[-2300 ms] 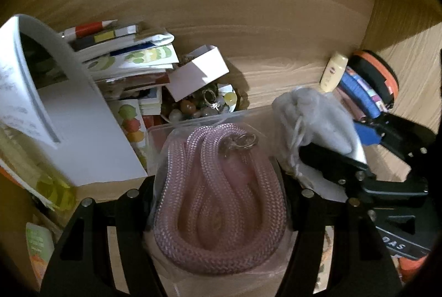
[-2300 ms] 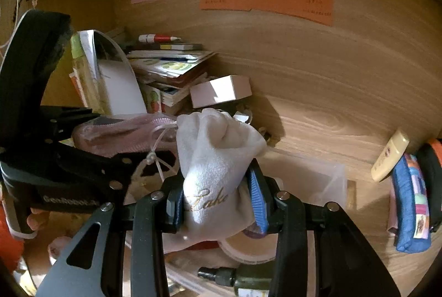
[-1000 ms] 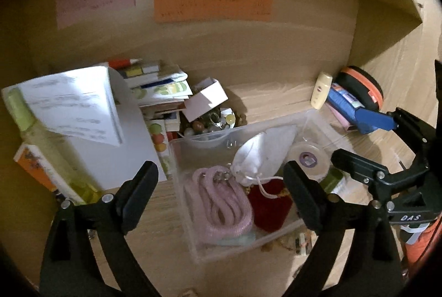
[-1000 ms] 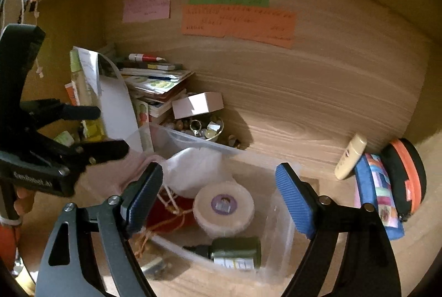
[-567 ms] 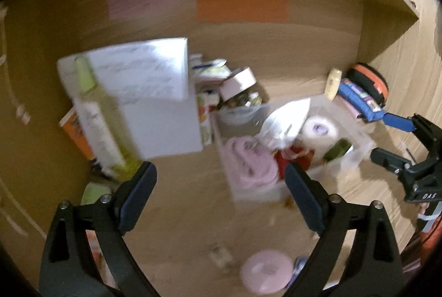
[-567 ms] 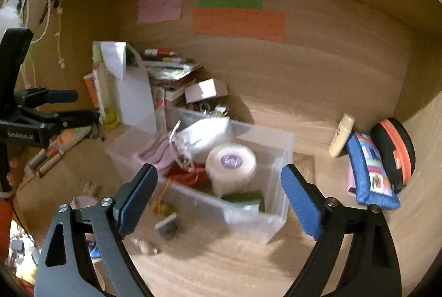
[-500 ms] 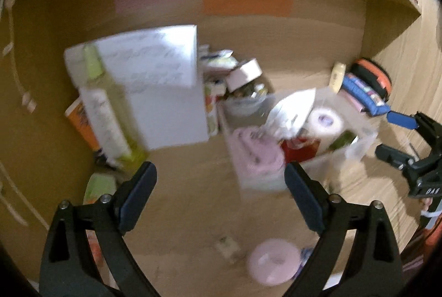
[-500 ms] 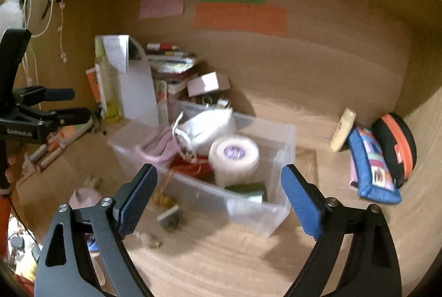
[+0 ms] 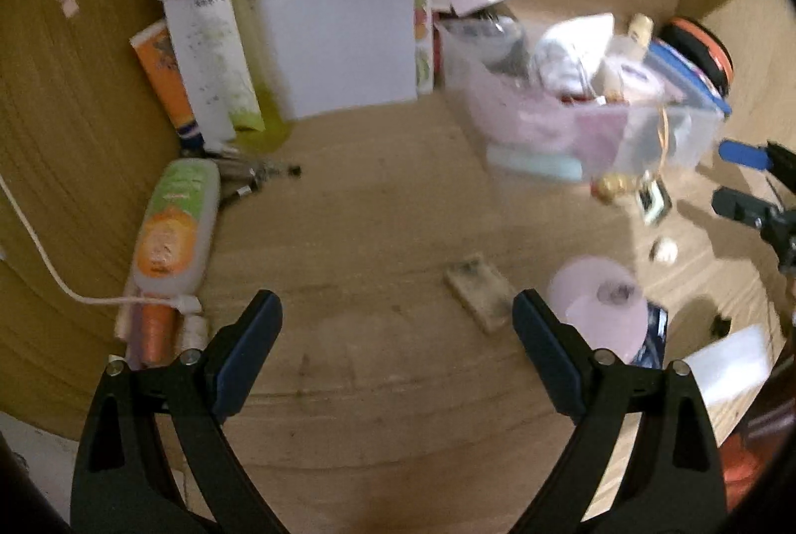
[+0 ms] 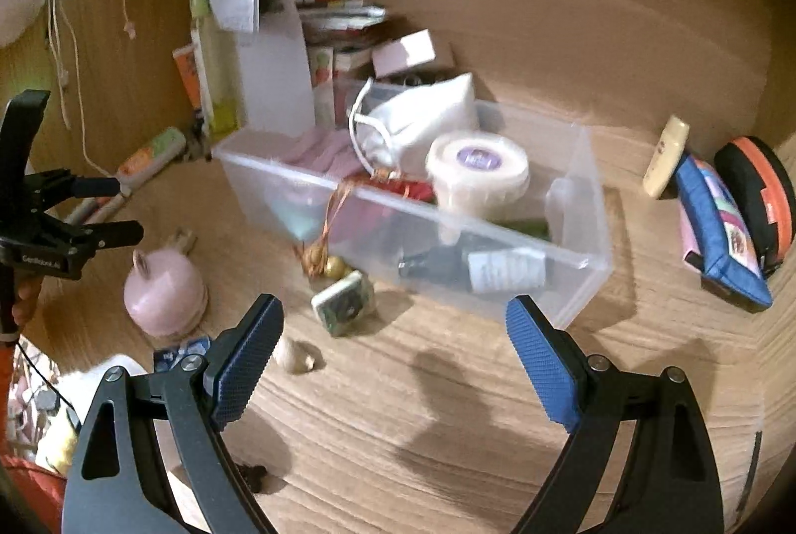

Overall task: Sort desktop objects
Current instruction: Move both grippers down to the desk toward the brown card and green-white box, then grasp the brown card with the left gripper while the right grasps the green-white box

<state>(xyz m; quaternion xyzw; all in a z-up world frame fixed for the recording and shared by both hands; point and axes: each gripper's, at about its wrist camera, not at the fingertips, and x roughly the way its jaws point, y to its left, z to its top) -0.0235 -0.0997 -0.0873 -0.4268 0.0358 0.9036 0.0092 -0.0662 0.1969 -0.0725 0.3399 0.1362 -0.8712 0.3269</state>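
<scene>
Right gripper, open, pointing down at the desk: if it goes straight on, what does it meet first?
Probably bare wooden desk: nothing lies between the right gripper fingers. The clear plastic bin sits just beyond; depth is hard to judge.

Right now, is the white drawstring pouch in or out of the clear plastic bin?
In: white drawstring pouch rests inside clear plastic bin.
</scene>
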